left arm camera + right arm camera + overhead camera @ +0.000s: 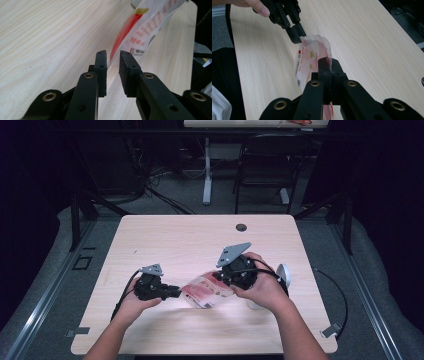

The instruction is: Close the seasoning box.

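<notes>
A: Pale wood table [150, 235], dark room behind. High view first: bag [205, 292] strung between left tongs [176, 292] and right tongs [218, 276], low over the wood, one hand on each tool.

B: Looks like stretching or pulling the bag open. Worth checking both grips before any pull.

A: Left gripper view next. Left tongs [113, 56] parted, with the bag's [140, 30] thin edge standing in the gap. Not pinched; brushing one pad at most. Bare table [50, 37] off to one side of them.

B: Then no tugging yet. Close fully on that edge first. Reach a little deeper too, so the pads cover film and not just the very rim.

A: Right gripper view last. Right tongs [328, 62] clamped tight on the near end of the bag [312, 52], film crumpled between the pads. Left tongs [298, 37] straight ahead, at the far corner.

B: Good anchor, probably. Hold that side steady and level. Once the left side bites, draw slowly and straight away from the right tongs, without twisting. Slick film, likely to slide out under a jerk. Best kept just clear of the table, so nothing drags.
</notes>
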